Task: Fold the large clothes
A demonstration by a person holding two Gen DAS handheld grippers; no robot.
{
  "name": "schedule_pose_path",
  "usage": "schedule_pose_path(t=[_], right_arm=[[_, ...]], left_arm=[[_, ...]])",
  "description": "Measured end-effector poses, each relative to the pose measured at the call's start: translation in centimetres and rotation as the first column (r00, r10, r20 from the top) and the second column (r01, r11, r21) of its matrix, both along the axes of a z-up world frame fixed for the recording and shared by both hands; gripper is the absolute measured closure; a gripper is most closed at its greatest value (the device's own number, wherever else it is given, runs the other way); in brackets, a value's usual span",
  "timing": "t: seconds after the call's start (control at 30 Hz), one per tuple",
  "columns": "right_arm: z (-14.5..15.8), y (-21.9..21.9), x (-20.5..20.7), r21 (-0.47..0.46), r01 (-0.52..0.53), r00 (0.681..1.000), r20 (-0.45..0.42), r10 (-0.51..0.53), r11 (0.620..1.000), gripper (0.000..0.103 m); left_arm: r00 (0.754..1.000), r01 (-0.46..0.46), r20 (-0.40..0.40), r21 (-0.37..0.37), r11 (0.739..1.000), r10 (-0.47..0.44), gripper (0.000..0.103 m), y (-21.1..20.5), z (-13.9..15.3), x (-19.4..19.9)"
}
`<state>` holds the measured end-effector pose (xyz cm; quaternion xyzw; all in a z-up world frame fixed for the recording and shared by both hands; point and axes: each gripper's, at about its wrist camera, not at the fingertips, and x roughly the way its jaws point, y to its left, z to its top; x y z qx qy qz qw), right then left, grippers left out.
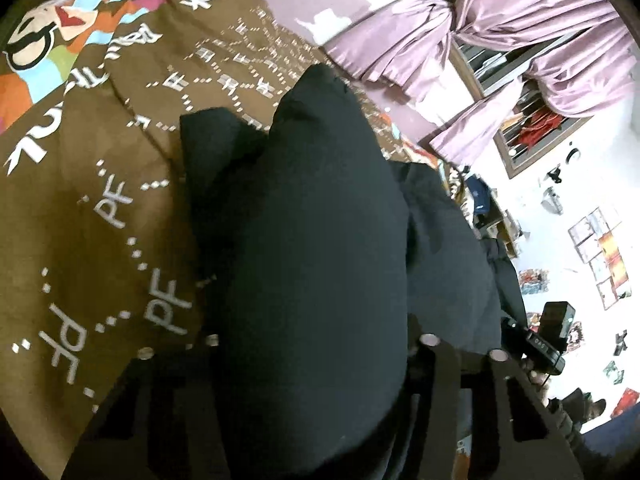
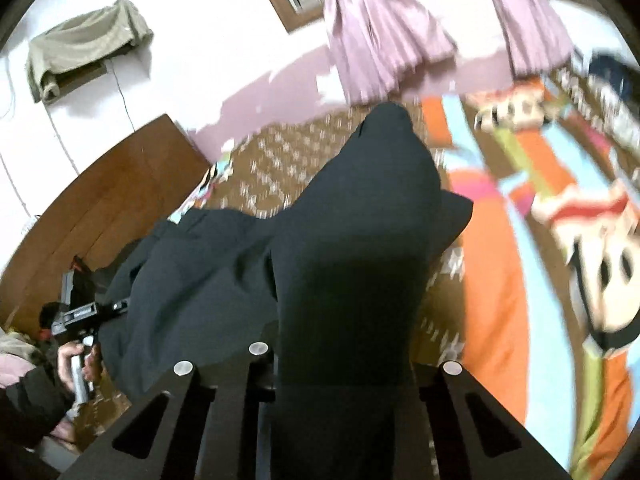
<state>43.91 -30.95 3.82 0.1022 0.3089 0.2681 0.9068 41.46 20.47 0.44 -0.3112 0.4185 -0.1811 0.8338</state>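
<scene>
A large black garment (image 1: 320,240) hangs over a bed with a brown printed cover (image 1: 100,184). My left gripper (image 1: 316,356) is shut on a bunch of the black garment, which bulges up between its jaws and hides the fingertips. In the right wrist view, my right gripper (image 2: 344,360) is shut on another part of the same black garment (image 2: 352,248), lifted above the bed cover (image 2: 500,280). Cloth stretches between the two grippers. The right gripper shows at the right edge of the left wrist view (image 1: 548,344); the left gripper shows at the lower left of the right wrist view (image 2: 84,316).
Purple curtains (image 1: 520,32) hang over a window at the far side. A brown wooden door (image 2: 100,208) stands to the left in the right wrist view. A white wall with pictures (image 1: 600,248) is on the right. The bed cover has bright cartoon patches (image 2: 560,220).
</scene>
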Motion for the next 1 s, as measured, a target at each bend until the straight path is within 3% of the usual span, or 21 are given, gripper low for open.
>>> schedule_pose_path(t=[0.13, 0.23, 0.4, 0.57, 0.63, 0.67, 0.7, 0.77, 0.87, 0.93, 1.0], right_arm=[[2.9, -1.5, -1.0, -0.024, 0.074, 0.991, 0.117, -0.071, 0.997, 0.088], [3.2, -3.4, -1.0, -0.037, 0.141, 0.981, 0.143, -0.135, 0.989, 0.088], [-1.2, -6.4, 0.7, -0.069, 0.244, 0.970, 0.028, -0.242, 0.967, 0.085], [-4.4, -9.3, 1.8, -0.031, 0.289, 0.953, -0.086, -0.291, 0.957, 0.069], [-4.3, -9.2, 1.9, -0.053, 0.289, 0.953, -0.081, -0.292, 0.956, 0.062], [-4.1, -9.1, 2.0, -0.071, 0.291, 0.952, -0.077, -0.296, 0.954, 0.051], [-4.1, -9.2, 1.9, -0.087, 0.296, 0.950, -0.076, -0.302, 0.951, 0.033], [-3.7, -8.6, 1.6, -0.113, 0.323, 0.941, -0.069, -0.332, 0.940, 0.016], [-3.6, -8.2, 1.1, -0.160, 0.374, 0.923, -0.029, -0.384, 0.913, 0.016], [-3.3, -8.1, 0.5, -0.180, 0.401, 0.914, 0.018, -0.405, 0.898, 0.016], [-3.0, -7.9, 0.1, -0.184, 0.411, 0.911, 0.042, -0.411, 0.893, 0.016]], left_arm=[[0.999, 0.035, 0.040, -0.041, 0.999, -0.033, 0.067, -2.9, 0.9, 0.8], [0.995, 0.070, 0.071, -0.056, 0.996, -0.066, 0.067, -5.7, 1.5, 2.1], [0.989, 0.098, 0.116, -0.055, 0.994, -0.092, 0.068, -9.2, 1.6, 4.7], [0.997, 0.061, 0.055, -0.006, 0.998, -0.061, 0.066, -11.3, -1.5, 6.2], [0.999, 0.038, 0.029, -0.023, 0.999, -0.038, 0.060, -10.7, -2.5, 6.3], [1.000, 0.028, 0.014, -0.029, 0.999, -0.028, 0.058, -10.4, -2.9, 6.4], [1.000, 0.020, -0.001, -0.023, 1.000, -0.020, 0.053, -10.3, -3.1, 6.4], [1.000, 0.000, -0.021, 0.009, 1.000, 0.000, 0.047, -9.8, -3.5, 6.2], [0.997, -0.047, -0.051, 0.061, 0.997, 0.050, 0.032, -9.6, -3.6, 5.5], [0.991, -0.108, -0.063, 0.115, 0.987, 0.116, 0.013, -9.3, -3.5, 4.8], [0.986, -0.155, -0.048, 0.134, 0.979, 0.162, 0.010, -8.9, -3.0, 3.9]])
